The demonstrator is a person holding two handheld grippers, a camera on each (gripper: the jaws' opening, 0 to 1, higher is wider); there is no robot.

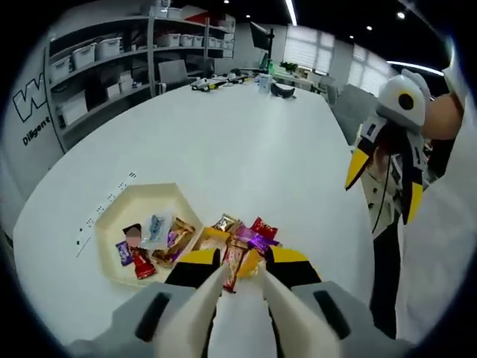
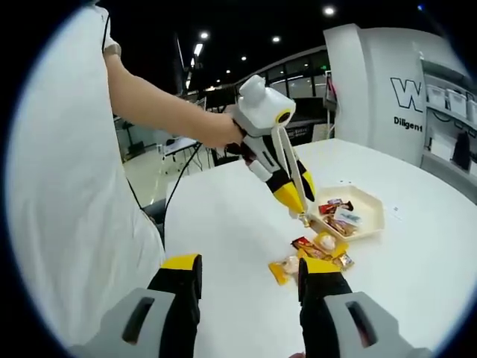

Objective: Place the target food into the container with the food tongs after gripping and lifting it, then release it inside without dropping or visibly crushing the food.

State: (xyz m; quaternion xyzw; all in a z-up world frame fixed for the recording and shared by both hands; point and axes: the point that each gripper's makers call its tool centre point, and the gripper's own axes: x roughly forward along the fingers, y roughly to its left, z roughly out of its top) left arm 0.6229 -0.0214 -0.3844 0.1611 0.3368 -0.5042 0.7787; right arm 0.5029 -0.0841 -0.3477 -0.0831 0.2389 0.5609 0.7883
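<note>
Hovering over the snack pile [image 1: 242, 242] beside the tray [image 1: 127, 205] on the desk [image 1: 246, 142], your left gripper [image 1: 242, 287] holds the tongs [image 2: 292, 175]; right gripper [image 2: 250, 280] spread, idle. Lower and pinch one snack gently.

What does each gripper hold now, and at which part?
Left gripper holds the food tongs, jaws outside their two arms. Right gripper is open, holding nothing.

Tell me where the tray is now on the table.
In the left gripper view the tray sits on the white table, lower left, with the pile of snacks just to its right.
</note>
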